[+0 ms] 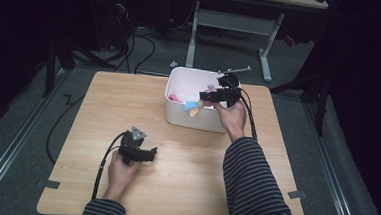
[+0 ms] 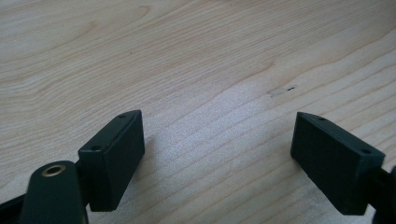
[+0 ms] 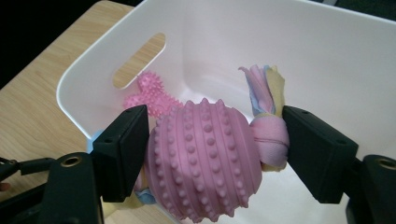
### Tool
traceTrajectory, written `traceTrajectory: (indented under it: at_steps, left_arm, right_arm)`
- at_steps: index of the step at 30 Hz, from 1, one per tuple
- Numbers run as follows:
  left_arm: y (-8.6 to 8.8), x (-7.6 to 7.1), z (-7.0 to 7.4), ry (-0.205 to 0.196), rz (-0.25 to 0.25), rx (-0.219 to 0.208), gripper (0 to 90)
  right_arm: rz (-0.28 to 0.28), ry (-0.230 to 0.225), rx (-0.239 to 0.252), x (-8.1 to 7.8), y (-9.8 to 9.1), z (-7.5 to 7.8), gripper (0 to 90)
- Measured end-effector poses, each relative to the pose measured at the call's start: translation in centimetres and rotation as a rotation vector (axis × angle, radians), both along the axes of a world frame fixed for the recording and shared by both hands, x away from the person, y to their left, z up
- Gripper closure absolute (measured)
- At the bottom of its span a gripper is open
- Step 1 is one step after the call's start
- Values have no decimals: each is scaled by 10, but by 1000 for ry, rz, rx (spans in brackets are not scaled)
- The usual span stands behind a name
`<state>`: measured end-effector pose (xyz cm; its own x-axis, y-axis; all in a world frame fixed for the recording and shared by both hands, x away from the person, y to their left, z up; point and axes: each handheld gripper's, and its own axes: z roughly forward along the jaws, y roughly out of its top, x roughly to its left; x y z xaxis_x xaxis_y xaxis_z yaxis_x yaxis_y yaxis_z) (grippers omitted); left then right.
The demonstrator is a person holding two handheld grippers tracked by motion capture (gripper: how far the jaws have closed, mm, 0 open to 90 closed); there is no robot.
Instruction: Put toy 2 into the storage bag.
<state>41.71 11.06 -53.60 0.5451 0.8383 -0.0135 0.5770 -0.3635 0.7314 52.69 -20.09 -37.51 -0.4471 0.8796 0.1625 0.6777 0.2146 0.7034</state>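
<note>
The right gripper (image 3: 215, 154) is clamping a pink knobbly ball-and-rope toy (image 3: 203, 158) over the white bin (image 3: 74, 79) at the desk's far edge; loosening early could be dropping it outside.

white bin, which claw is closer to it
Right. The right claw hangs over the white bin, holding a pink studded toy; the left claw rests on bare table, apart from it.
</note>
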Motion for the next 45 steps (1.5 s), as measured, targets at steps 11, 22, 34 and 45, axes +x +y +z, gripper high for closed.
traceTrajectory:
  at_steps: [11, 22, 34, 45]
  left_arm:
    - [0, 0, 0, 0, 0, 0, 177]
    - [0, 0, 0, 0, -1, 1, 178]
    - [0, 0, 0, -1, -1, 0, 178]
    - [0, 0, 0, -1, 0, 0, 178]
  right_arm:
    - [2, 18, 15, 0, -4, -1, 171]
    - [12, 9, 42, -8, -14, 2, 145]
    - [-18, -39, 49, -37, -50, 6, 163]
    - [-38, -61, 45, -56, -71, 7, 163]
